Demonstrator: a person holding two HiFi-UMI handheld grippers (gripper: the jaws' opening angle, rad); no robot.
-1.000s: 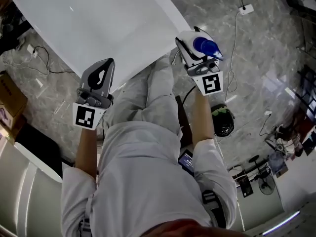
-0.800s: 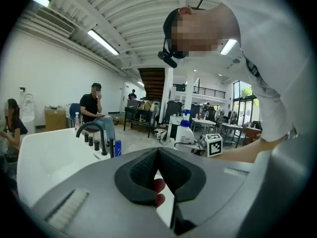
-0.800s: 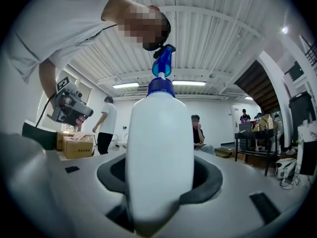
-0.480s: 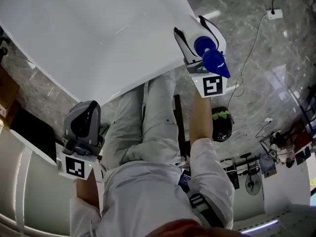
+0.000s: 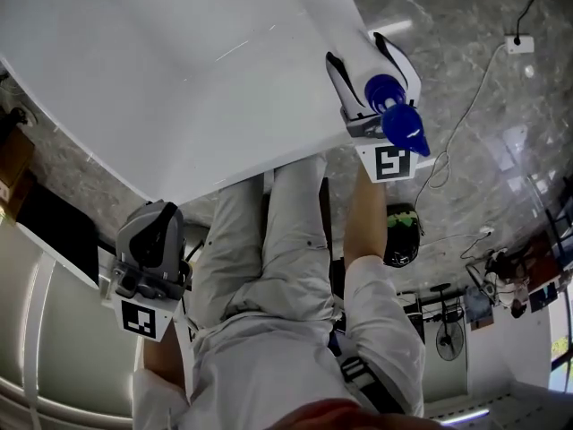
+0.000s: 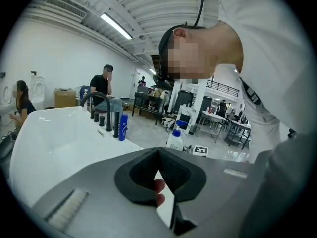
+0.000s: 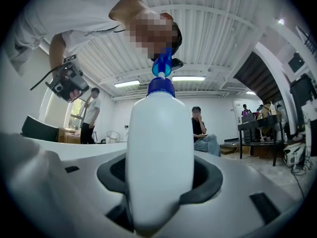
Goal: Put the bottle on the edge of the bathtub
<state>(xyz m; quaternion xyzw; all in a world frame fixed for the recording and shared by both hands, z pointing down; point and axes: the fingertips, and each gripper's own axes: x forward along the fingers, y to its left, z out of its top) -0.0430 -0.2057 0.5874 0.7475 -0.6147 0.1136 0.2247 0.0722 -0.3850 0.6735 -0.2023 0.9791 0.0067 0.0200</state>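
The white bathtub fills the upper left of the head view. My right gripper hangs over the tub's right rim, shut on a white spray bottle with a blue trigger cap. In the right gripper view the bottle stands upright between the dark pads, its cap at the top. My left gripper is low at the left beside the person's leg, off the tub, its jaws shut and empty. The left gripper view also catches the bottle beyond the tub.
A black faucet set and a blue bottle stand on the tub's far edge. Cables and a power strip lie on the marble floor at right, near a black helmet-like object. People sit in the background.
My left gripper has drawn back from the tub's near rim to beside the person's leg. The right gripper still holds the bottle at the tub's right rim, now sitting more over the rim.
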